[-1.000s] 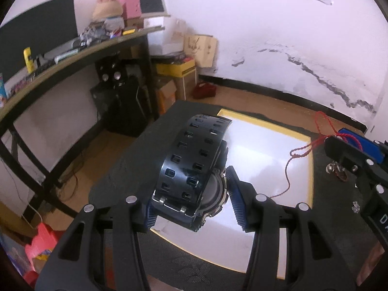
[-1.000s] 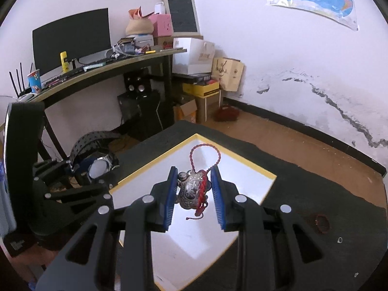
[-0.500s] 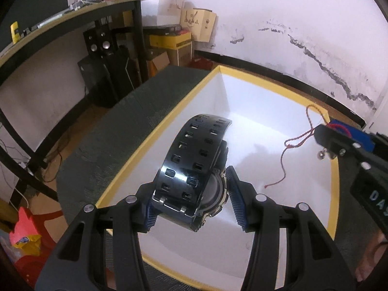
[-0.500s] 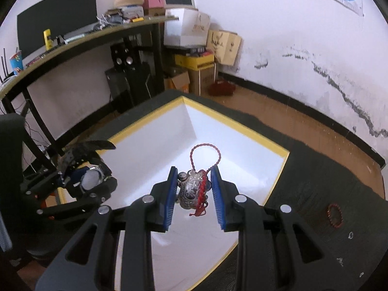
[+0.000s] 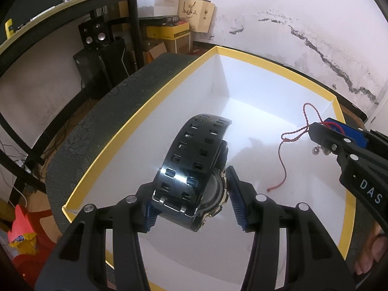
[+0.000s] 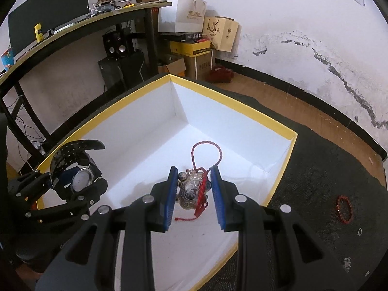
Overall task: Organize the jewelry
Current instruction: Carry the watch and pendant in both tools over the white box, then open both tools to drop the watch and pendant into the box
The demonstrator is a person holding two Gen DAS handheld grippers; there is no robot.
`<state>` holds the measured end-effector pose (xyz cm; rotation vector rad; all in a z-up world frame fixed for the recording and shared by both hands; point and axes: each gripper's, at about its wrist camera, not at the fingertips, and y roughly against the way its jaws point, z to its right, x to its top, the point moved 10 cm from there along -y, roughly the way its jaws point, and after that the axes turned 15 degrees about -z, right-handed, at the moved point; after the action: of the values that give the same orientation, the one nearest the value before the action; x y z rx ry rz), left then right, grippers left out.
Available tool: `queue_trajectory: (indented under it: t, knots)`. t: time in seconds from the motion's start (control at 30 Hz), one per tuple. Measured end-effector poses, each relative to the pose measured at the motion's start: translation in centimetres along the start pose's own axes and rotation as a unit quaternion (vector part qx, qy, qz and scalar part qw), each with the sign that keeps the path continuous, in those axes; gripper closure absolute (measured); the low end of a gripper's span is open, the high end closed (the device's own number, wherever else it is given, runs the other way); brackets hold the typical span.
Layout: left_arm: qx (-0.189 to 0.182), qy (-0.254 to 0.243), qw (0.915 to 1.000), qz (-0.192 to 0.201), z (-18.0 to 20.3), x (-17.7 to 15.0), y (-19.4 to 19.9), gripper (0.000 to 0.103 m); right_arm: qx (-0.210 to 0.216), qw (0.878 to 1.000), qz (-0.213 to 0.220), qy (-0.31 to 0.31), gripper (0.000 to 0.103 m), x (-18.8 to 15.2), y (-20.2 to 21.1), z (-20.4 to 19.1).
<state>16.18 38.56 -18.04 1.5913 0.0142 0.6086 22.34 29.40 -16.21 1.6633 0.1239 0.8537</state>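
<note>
Two tongs hung over the open box (image 6: 278, 169) at this moment, each loaded. Left tongs (image 5: 191, 202) were clenched on the black watch (image 5: 194, 169), pads bearing on the case sides, perforated strap arching up and forward above the box's left half. Watch clear of the white floor; exact height could not be judged. Right tongs (image 6: 192, 195) were gripping the silver pendant (image 6: 190, 190), its red cord (image 6: 206, 152) looping up ahead of the pads, with a tail dangling below, over the box's middle.

Risks, judged:
- Watch held across a rounded case with the strap's weight carried forward; it may pivot in the pads and land face-down on release.
- Red cord lies against the right pad; on opening it may snag on the ribbing and drag the pendant back out.
- Both tongs share one box, near each other; crossing paths could knock either item loose.

Pose: left tongs pitched down into the box from its near-left edge; right tongs pitched down from the near side, pointed toward the far corner.

Still outside on the dark surface (image 6: 315, 181), to the right: a red bead bracelet (image 6: 344, 209) and a few small pale pieces, too small to identify.
</note>
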Motion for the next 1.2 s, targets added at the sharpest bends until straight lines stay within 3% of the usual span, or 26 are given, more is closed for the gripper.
queue_trajectory:
  t: [0.83,0.9,0.93,0.97,1.0,1.1,1.2]
  knots:
    - [-0.001,-0.005,1.0000,-0.001,0.1,-0.2,0.0,0.053,0.003,1.000,-0.004,-0.011,0.075,0.2,-0.1,0.8]
    - [0.009,-0.008,0.9999,0.010,0.2,0.0,0.5,0.047,0.003,1.000,-0.005,-0.016,0.074,0.3,-0.2,0.9]
    - [0.014,-0.009,0.9997,0.016,0.2,0.1,0.8,0.029,0.003,1.000,-0.005,-0.019,0.064,0.4,-0.2,1.1]
    - [0.016,-0.008,0.9997,0.019,0.3,0.2,1.0,0.020,0.002,1.000,-0.004,-0.023,0.051,0.5,-0.1,1.2]
    - [0.015,-0.008,0.9996,0.023,0.4,0.3,1.3,0.020,0.001,1.000,0.005,-0.026,0.023,0.6,0.2,1.3]
    - [0.013,-0.012,0.9995,0.026,0.8,0.4,1.7,0.012,-0.011,1.000,0.014,-0.017,0.012,0.9,0.8,1.3]
    - [0.009,-0.011,0.9995,0.027,1.0,0.4,2.1,0.012,-0.008,1.000,0.016,-0.017,0.012,1.1,1.2,1.3]
